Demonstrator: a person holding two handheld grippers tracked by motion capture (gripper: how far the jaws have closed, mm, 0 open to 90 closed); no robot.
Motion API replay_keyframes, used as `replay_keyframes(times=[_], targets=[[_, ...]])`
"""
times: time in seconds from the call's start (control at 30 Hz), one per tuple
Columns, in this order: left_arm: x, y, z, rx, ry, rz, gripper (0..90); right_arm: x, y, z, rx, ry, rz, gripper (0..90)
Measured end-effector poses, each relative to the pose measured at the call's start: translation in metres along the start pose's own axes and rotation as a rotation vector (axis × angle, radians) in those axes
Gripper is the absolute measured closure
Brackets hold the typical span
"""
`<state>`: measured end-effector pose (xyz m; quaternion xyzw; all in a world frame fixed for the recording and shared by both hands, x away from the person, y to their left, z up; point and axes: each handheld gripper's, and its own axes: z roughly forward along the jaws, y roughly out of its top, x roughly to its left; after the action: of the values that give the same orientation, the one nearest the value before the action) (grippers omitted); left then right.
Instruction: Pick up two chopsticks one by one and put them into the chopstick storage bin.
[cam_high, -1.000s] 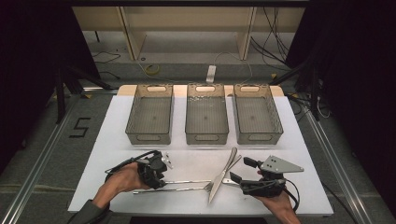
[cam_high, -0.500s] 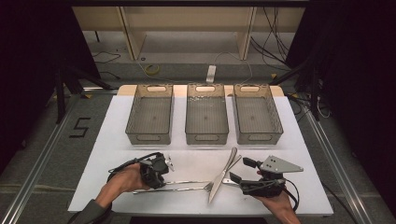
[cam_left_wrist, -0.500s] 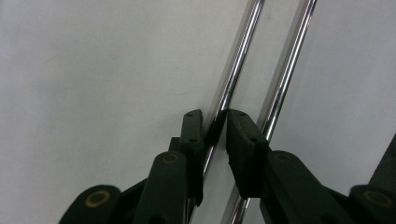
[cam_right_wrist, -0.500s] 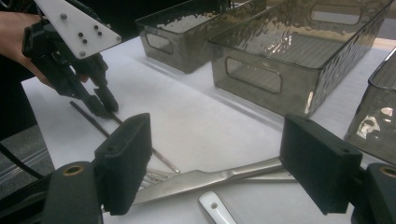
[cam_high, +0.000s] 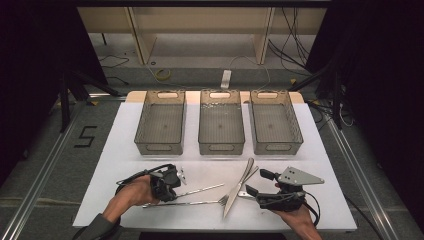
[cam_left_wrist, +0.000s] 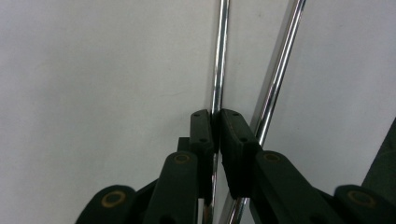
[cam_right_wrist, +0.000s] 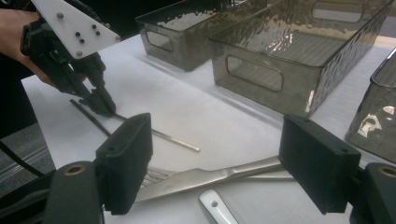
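Observation:
Two thin shiny metal rods (cam_left_wrist: 280, 70) lie side by side on the white table. My left gripper (cam_left_wrist: 215, 126) has just been closing, and it is now shut on the left rod (cam_left_wrist: 219, 56). In the high view the left gripper (cam_high: 174, 191) sits at the front left, at the end of that rod (cam_high: 202, 189). My right gripper (cam_high: 256, 182) stands open at the front right. Its jaws are wide apart above a table knife (cam_right_wrist: 210, 177). Fork tines (cam_right_wrist: 156, 173) and a white handle (cam_right_wrist: 217, 207) lie beside the knife. The right gripper view has the left gripper (cam_right_wrist: 105, 109) pressing on the rod (cam_right_wrist: 163, 135).
Three clear grey bins (cam_high: 161, 146) (cam_high: 221, 146) (cam_high: 277, 146) stand in a row across the back of the table. The knife (cam_high: 239, 187) lies slantwise between the two hands. The white sheet (cam_high: 120, 150) ends close to my forearms at the front.
The left gripper's jaws have drawn together on the rod. Neither hand has shifted, and the cutlery lies where it was.

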<state>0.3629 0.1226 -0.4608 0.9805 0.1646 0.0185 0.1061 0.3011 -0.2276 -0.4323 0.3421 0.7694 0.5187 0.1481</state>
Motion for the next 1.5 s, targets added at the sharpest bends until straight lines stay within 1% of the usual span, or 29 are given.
replay_keyframes(times=[0.17, 0.3, 0.33, 0.4, 0.53, 0.57, 0.63, 0.67, 0.7, 0.73, 0.77, 0.8, 0.93, 0.97, 1.03, 1.07, 1.13, 1.17, 1.27, 1.3, 1.33, 1.37, 1.4, 1.47, 1.5], targets=[[-0.001, 0.000, 0.000, -0.005, 0.006, 0.003, 84.0, 0.000, 0.000, 0.001, 0.004, 0.000, 0.000, 26.9], [0.001, -0.002, -0.001, -0.016, -0.001, 0.001, 84.3, 0.000, 0.000, 0.001, 0.004, 0.001, 0.000, 27.0], [0.001, -0.002, -0.001, -0.026, 0.006, -0.010, 84.3, 0.000, 0.000, 0.001, 0.004, 0.000, 0.001, 27.0], [0.002, -0.002, -0.003, -0.031, 0.030, -0.019, 84.4, -0.001, 0.000, 0.001, 0.003, -0.001, 0.001, 27.1], [0.002, -0.001, -0.007, -0.069, 0.031, -0.038, 84.4, -0.001, 0.000, 0.001, 0.003, -0.002, 0.004, 27.1], [0.002, -0.001, -0.009, -0.070, 0.041, -0.038, 84.4, -0.001, 0.000, 0.001, 0.003, -0.002, 0.004, 27.1], [0.002, -0.001, -0.012, -0.087, 0.059, -0.049, 84.4, -0.002, 0.000, 0.001, 0.004, -0.004, 0.006, 27.1], [0.002, -0.001, -0.014, -0.098, 0.067, -0.047, 84.4, -0.001, 0.000, 0.000, 0.003, -0.005, 0.008, 27.2], [0.003, -0.001, -0.016, -0.117, 0.062, -0.055, 84.4, -0.002, 0.000, 0.000, 0.003, -0.005, 0.008, 27.2], [0.005, -0.001, -0.021, -0.147, 0.058, -0.077, 84.4, -0.002, 0.000, 0.000, 0.004, -0.004, 0.008, 27.1], [0.005, -0.001, -0.021, -0.147, 0.058, -0.077, 84.4, -0.002, 0.000, 0.000, 0.004, -0.005, 0.010, 27.2], [0.006, -0.002, -0.023, -0.164, 0.051, -0.084, 84.4, -0.002, 0.000, 0.000, 0.004, -0.005, 0.010, 27.2], [0.007, -0.003, -0.034, -0.224, 0.048, -0.116, 84.4, -0.002, 0.000, 0.000, 0.001, -0.003, 0.010, 27.1], [0.007, -0.003, -0.036, -0.235, 0.046, -0.118, 84.5, -0.002, 0.000, 0.000, 0.001, -0.003, 0.011, 27.2], [0.008, -0.004, -0.043, -0.294, 0.070, -0.148, 84.4, -0.002, 0.000, 0.000, 0.002, -0.003, 0.011, 27.1], [0.011, -0.005, -0.046, -0.311, 0.065, -0.157, 84.5, -0.002, 0.000, 0.000, 0.000, -0.004, 0.011, 27.2], [0.016, -0.009, -0.052, -0.363, 0.077, -0.201, 84.4, -0.003, 0.000, 0.000, 0.002, -0.005, 0.013, 27.1], [0.018, -0.010, -0.054, -0.390, 0.077, -0.224, 84.4, -0.003, -0.001, 0.000, 0.003, -0.007, 0.015, 27.2], [0.025, -0.015, -0.059, -0.432, 0.082, -0.271, 84.4, -0.004, -0.001, 0.000, 0.000, -0.006, 0.015, 27.2], [0.027, -0.016, -0.060, -0.436, 0.079, -0.279, 84.4, -0.004, -0.001, 0.000, 0.000, -0.005, 0.019, 27.1], [0.030, -0.017, -0.062, -0.444, 0.086, -0.285, 84.4, -0.004, -0.001, 0.000, 0.001, -0.007, 0.022, 27.3], [0.032, -0.018, -0.063, -0.455, 0.089, -0.300, 84.4, -0.004, -0.001, 0.000, 0.001, -0.007, 0.022, 27.3], [0.034, -0.019, -0.065, -0.457, 0.084, -0.304, 84.4, -0.004, -0.001, -0.001, 0.001, -0.008, 0.025, 27.3], [0.038, -0.020, -0.069, -0.483, 0.098, -0.323, 84.4, -0.004, -0.002, 0.000, 0.002, -0.008, 0.027, 27.4], [0.040, -0.020, -0.072, -0.487, 0.094, -0.326, 84.4, -0.005, -0.002, 0.000, 0.003, -0.009, 0.028, 27.3]])
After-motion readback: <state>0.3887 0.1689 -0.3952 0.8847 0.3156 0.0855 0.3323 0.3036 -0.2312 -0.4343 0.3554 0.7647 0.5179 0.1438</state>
